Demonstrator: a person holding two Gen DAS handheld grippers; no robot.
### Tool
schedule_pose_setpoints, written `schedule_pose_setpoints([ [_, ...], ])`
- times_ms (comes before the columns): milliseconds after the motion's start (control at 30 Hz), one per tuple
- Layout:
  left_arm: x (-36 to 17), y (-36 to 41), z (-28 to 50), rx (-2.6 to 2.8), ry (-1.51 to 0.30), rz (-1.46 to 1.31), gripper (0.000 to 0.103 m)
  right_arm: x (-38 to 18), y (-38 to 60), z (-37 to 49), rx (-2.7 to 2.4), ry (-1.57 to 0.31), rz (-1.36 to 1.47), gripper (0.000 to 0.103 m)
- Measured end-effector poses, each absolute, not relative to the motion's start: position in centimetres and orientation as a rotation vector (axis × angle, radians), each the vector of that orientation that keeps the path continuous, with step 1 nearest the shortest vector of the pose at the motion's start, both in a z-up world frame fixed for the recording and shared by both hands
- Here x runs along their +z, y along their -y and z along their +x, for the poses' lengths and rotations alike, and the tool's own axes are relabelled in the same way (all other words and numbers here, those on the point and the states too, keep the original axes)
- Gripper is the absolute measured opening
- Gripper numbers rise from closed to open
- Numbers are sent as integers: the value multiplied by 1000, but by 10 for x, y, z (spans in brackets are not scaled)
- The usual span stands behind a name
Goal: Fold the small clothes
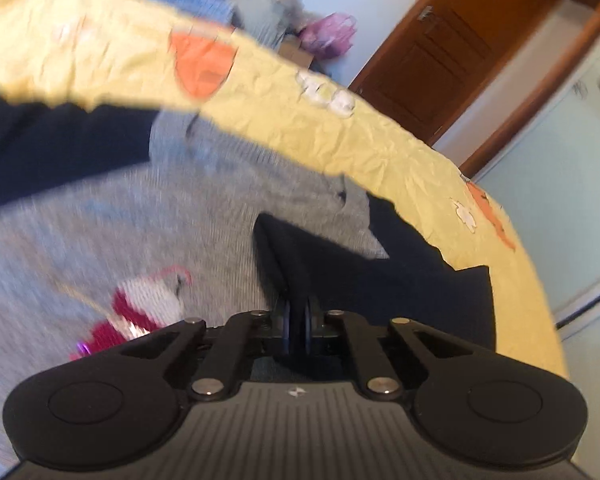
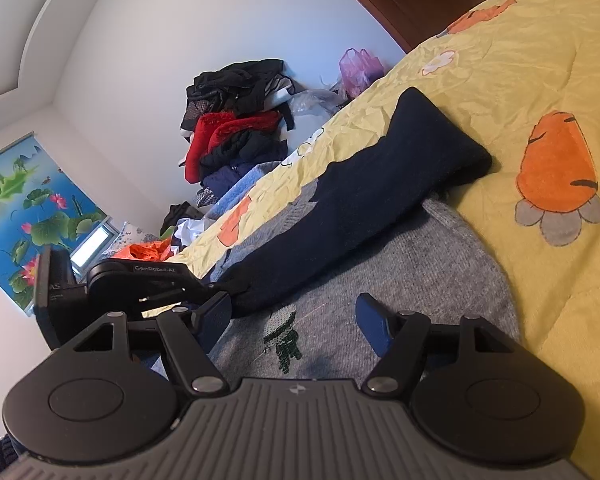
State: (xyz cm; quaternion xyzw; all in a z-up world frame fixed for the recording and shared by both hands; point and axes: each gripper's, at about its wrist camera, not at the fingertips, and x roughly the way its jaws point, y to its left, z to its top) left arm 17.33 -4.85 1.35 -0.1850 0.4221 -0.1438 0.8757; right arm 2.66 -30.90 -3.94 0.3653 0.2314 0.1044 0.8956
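Under your grippers the bed is covered with a yellow bedspread (image 2: 512, 80), thin and finely creased like crumpled paper, printed with orange carrot shapes and small white flowers. On it lies the grey sweater (image 2: 420, 264), a soft knit with a fine ribbed grain, spread flat; its body has a small knitted figure in pink, white and dark red in the left wrist view, which is blurred, and a dark green stitched patch in the right wrist view. The navy sleeve (image 2: 364, 200) is a long, smooth, darker tube that lies across the grey body on a slant, and its rounded cuff end rests on the bedspread beside a carrot print. Your left gripper (image 1: 298, 322) is closed on a fold of this navy sleeve, and the cloth rises from the pinch in a pointed ridge. Your right gripper (image 2: 294, 320) stands open just above the grey knit, its blue pads wide apart, with nothing between them. Beyond the bed edge there is a heap of clothes (image 2: 236, 120) in black, red and blue against the white wall, and near it a pink plastic bag (image 2: 358, 66), whose contents you cannot make out.
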Motion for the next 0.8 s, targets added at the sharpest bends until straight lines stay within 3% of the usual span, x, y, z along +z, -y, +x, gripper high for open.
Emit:
schedule_pose_setpoints([
  [300, 45, 26, 156, -251, -751, -267, 6, -39, 310, 28, 213, -479, 756, 71],
  [800, 12, -34, 154, -106, -804, -251, 6, -39, 311, 28, 211, -482, 749, 71],
])
